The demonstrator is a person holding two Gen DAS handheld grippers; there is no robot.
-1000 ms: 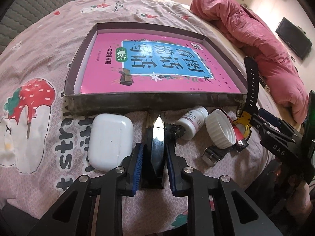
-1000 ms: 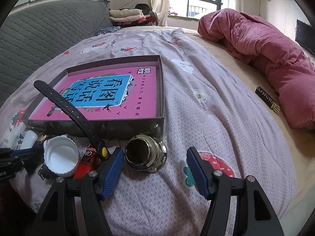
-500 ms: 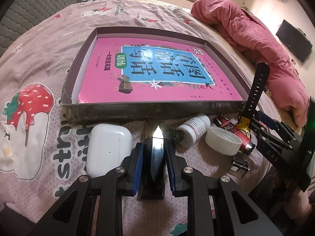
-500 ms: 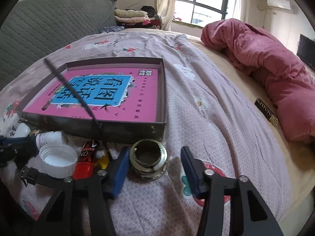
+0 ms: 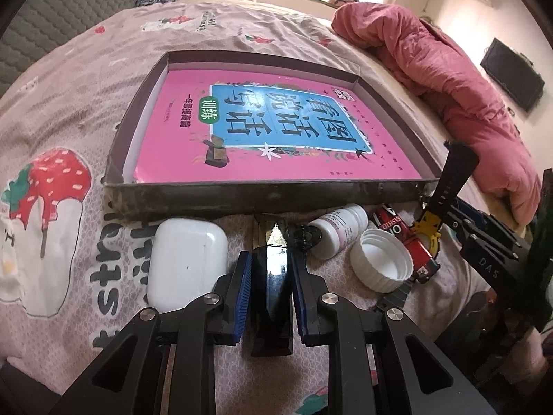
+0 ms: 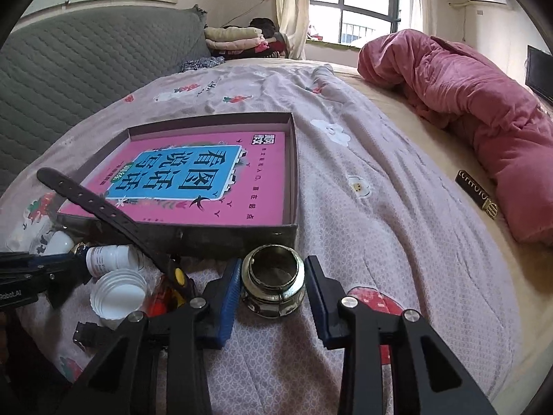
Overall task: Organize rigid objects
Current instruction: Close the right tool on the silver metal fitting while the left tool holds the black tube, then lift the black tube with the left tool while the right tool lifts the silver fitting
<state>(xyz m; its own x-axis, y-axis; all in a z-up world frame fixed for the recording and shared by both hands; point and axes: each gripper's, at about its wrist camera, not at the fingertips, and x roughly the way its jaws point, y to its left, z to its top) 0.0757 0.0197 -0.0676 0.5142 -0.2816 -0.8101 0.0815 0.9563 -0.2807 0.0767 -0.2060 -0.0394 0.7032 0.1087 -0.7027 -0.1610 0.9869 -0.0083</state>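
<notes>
Daylight from a window falls on a bed (image 6: pixel 397 214) covered in a strawberry-print sheet, a pink quilt (image 6: pixel 484 110) bunched along its far side. Near the bed's front edge lies a shallow box (image 5: pixel 394 194) holding a pink book (image 5: pixel 262 131). Just before the box, the left gripper (image 5: pixel 271 276) is clenched on a glossy black object (image 5: pixel 271 290). The right gripper (image 6: pixel 273 282) is closing around a metal jar (image 6: pixel 273 285), its pads not yet clearly pressing.

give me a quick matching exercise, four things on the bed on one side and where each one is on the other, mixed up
Things:
1. pink book
2. metal jar
3. glossy black object
4. white earbuds case

Places:
A. between the right gripper fingers
B. lying inside the shallow box
C. clamped in the left gripper
D. beside the left gripper, on the bedsheet

Pairs: 1-B, 2-A, 3-C, 4-D
</notes>
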